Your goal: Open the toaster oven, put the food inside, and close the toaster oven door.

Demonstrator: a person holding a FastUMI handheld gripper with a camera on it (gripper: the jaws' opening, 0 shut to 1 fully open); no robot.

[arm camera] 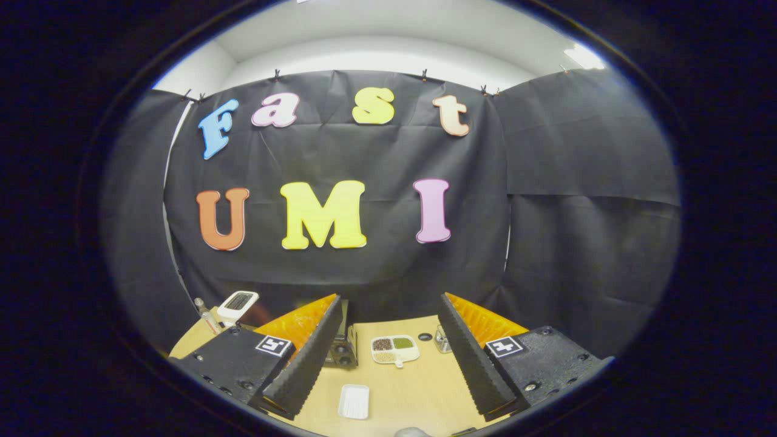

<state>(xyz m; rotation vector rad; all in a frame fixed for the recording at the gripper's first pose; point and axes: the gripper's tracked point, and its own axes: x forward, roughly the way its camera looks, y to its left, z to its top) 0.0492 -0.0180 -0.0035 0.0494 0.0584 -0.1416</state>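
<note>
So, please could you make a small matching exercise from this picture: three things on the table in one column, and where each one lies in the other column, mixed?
Things:
1. small white rectangular tray
2. white divided dish with dark and green fillings
3. black toaster oven

Places:
A. partly hidden behind the inner edge of one finger
B. nearest, on the wooden table, between the open fingers of the gripper
C. farther back between the fingers, beyond the tray

Pairs: 1-B, 2-C, 3-A
</note>
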